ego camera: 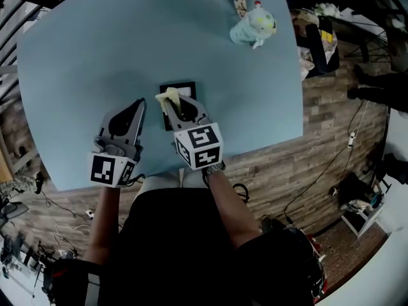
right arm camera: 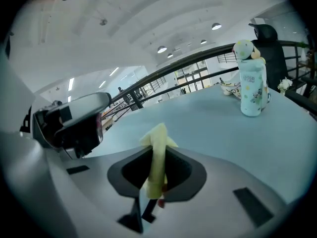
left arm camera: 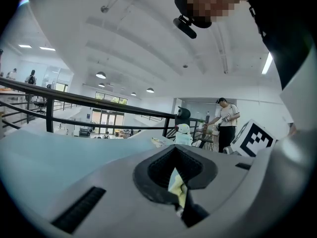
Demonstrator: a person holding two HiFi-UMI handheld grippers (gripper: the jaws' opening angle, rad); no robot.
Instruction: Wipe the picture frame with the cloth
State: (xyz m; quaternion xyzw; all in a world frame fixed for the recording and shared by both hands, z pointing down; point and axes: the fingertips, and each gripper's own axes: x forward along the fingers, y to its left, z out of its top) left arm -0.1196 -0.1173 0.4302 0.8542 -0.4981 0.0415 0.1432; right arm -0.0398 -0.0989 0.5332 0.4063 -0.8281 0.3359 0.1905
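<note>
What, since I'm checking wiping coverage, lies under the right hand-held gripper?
The black picture frame lies on the table under the right hand-held gripper, which pinches the yellow cloth. Gripper and cloth cover the frame's middle, so contact cannot be seen.

A big open lab-like hall: a high white ceiling with round lamps (left arm camera: pixel 101 75), black railings (left arm camera: pixel 74 99), a pale blue bench (ego camera: pixel 95 56), cables (ego camera: pixel 325 164) across wood-look floor (ego camera: pixel 274 171), and a person (left arm camera: pixel 227 120) standing beyond.
</note>
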